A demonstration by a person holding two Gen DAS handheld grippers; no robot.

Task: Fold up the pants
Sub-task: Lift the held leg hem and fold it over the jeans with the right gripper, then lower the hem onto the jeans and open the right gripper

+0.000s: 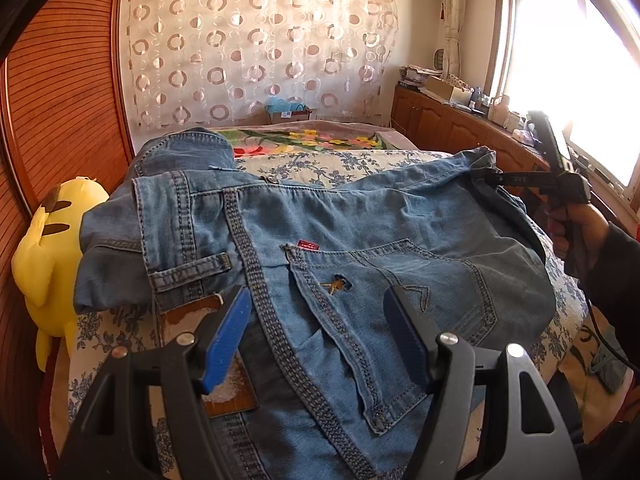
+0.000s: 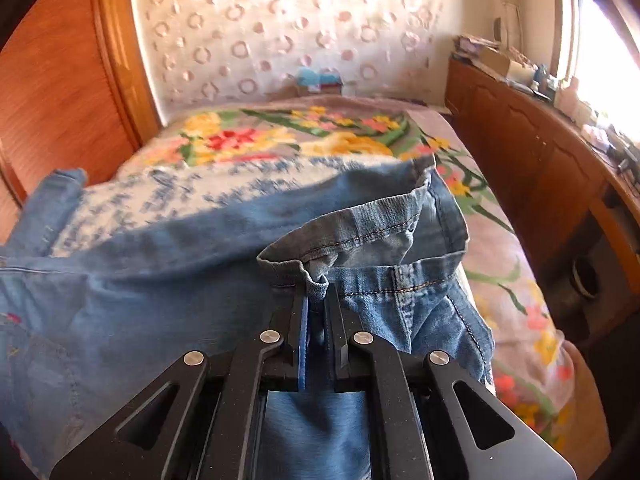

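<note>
The right gripper (image 2: pixel 315 292) has its fingers pressed together on a bunched bit of hem of the jeans (image 2: pixel 168 280), the cloth pinched between the blue pads. From the left wrist view, the same gripper (image 1: pixel 486 178) holds that edge up off the bed at the right, with a person's hand (image 1: pixel 576 224) in a dark sleeve around its handle.

The left gripper (image 1: pixel 316 316) stands spread wide over the seat of the jeans (image 1: pixel 360 232), its blue pads (image 1: pixel 226 340) apart with a back pocket (image 1: pixel 384 300) and a thick seam between them; whether the pads touch the cloth I cannot tell.

The jeans lie across a blue-flowered bedspread (image 1: pixel 340 160), with a bright floral blanket (image 2: pixel 280 136) beyond. A yellow plush toy (image 1: pixel 44 264) sits at the left edge, against a wooden headboard (image 1: pixel 60 100). A wooden cabinet (image 2: pixel 540 168) runs along the right under a window (image 1: pixel 568 60).
</note>
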